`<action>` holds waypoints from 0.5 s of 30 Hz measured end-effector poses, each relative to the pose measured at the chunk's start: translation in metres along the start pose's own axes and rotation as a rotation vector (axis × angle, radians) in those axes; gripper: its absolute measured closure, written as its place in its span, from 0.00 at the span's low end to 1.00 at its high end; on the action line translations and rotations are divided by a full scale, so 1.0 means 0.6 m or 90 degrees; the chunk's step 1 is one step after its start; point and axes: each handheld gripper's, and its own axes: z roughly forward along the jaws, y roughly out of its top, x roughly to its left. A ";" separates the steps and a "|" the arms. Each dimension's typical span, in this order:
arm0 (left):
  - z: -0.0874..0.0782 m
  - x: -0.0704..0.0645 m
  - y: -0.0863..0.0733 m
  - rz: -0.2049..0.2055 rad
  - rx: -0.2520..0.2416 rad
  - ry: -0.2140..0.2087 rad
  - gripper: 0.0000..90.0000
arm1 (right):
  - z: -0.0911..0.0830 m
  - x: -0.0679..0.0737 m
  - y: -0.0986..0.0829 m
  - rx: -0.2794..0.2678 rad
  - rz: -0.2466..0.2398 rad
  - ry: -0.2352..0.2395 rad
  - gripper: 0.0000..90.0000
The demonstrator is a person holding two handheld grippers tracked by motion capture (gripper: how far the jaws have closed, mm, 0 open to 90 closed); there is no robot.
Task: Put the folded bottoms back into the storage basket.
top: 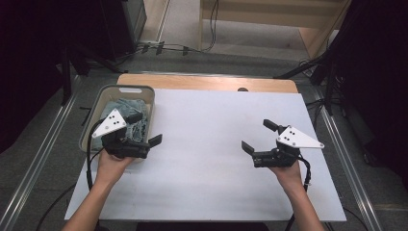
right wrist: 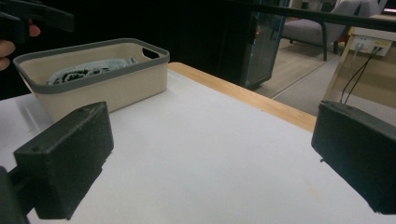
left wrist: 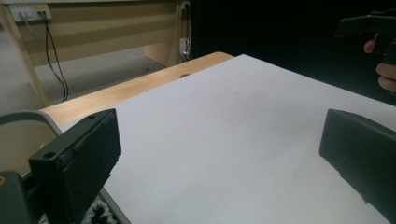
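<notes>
A beige basket with a grey rim (top: 126, 88) stands at the table's left, and a crumpled blue-grey cloth (top: 132, 107) lies in it. My left gripper (top: 145, 129) hovers over the basket's near right corner, open, with nothing between its jaws. My right gripper (top: 259, 136) is held open and empty above the right part of the white table top (top: 207, 163). In the right gripper view the basket (right wrist: 109, 88) and cloth (right wrist: 88, 70) lie ahead of the wide jaws. In the left gripper view the basket rim (left wrist: 23, 116) curves at the lower left.
The table's wooden far edge (top: 207, 82) carries a small dark hole (top: 243, 89). Beyond it stand light wooden furniture (top: 269, 19) and floor cables (top: 168, 48). Metal rails (top: 43, 154) run along both sides of the table. Dark curtains close in left and right.
</notes>
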 end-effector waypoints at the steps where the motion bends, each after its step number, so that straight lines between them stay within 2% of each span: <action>1: 0.000 -0.001 -0.003 0.002 0.001 0.001 0.00 | -0.002 -0.001 -0.004 0.001 0.001 0.000 0.00; 15: -0.010 -0.018 -0.028 0.005 0.001 -0.002 0.00 | -0.050 -0.009 -0.049 0.010 0.008 -0.029 0.00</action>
